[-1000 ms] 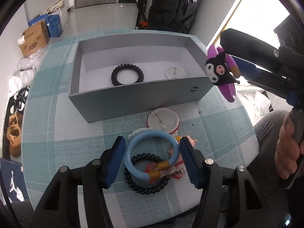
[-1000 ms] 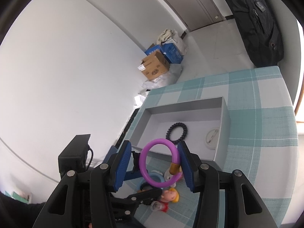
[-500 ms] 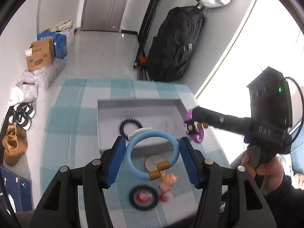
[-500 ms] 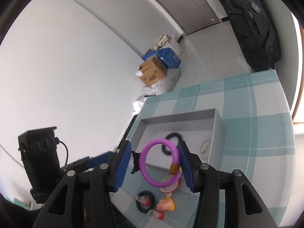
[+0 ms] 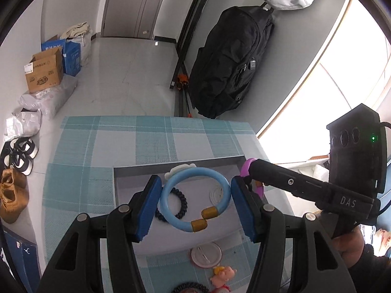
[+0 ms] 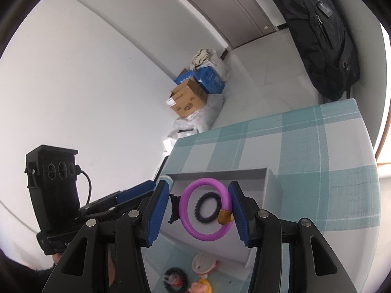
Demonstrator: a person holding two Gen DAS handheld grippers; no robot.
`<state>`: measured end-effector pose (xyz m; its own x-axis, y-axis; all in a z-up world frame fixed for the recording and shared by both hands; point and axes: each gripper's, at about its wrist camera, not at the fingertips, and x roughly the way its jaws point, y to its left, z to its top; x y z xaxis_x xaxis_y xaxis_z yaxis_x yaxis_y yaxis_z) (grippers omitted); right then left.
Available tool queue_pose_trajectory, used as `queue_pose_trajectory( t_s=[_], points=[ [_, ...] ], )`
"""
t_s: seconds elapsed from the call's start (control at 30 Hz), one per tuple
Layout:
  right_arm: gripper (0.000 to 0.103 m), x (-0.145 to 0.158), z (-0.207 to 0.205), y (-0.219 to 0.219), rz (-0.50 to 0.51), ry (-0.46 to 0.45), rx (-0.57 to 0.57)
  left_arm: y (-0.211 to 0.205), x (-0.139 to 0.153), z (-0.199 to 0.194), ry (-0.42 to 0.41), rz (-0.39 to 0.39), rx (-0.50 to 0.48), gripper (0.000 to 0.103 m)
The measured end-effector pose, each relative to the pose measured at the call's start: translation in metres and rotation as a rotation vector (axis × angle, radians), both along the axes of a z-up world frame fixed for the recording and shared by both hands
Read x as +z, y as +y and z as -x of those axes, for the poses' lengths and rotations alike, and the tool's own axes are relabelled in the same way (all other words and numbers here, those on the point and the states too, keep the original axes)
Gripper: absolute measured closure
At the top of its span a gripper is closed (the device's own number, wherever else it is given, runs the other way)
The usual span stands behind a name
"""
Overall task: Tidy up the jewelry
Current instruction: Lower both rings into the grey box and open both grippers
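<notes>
Blue bangle [image 5: 195, 199] sits clamped between your left gripper [image 5: 195, 206] pads, above the grey box [image 5: 117, 190]; your right gripper [image 6: 199, 211] likewise squeezes a purple bangle [image 6: 206, 211] over it.

Bright daylight from window [image 5: 317, 112], blown-out glare there; heavy fisheye warp, dark vignette at edges; sharp.

The purple bracelet [image 5: 245, 168] mostly hides behind the right claw [image 5: 254, 185] in the left wrist view. The black beaded ring [image 5: 190, 287] and small figure [image 6: 201, 287] are cut by the bottom edges. The grey box's [image 6: 270, 178] near wall hides behind claw fingers [image 6: 158, 207]. The flat white disc [image 5: 217, 193] inside is too faint to identify.
</notes>
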<state>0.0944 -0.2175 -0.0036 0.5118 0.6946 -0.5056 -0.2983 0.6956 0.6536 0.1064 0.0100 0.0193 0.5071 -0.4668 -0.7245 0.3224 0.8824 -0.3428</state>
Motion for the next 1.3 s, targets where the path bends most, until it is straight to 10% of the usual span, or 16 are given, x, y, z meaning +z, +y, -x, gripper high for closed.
queue_pose_trajectory(
  t_s=[0.47,0.63,1.3],
  points=[
    [0.047,-0.01,-0.01,-0.008,0.009,0.037,-0.05,0.002,-0.008,-0.012,0.058,0.047,-0.038,0.047],
    [0.032,-0.004,-0.006,-0.018,-0.014,0.009,-0.084,0.006,-0.005,-0.007,0.035,0.076,-0.025,0.027],
    [0.01,0.015,0.035,-0.002,0.143,-0.137,-0.046,0.011,0.016,0.044,-0.08,-0.115,0.153,0.026]
  ],
)
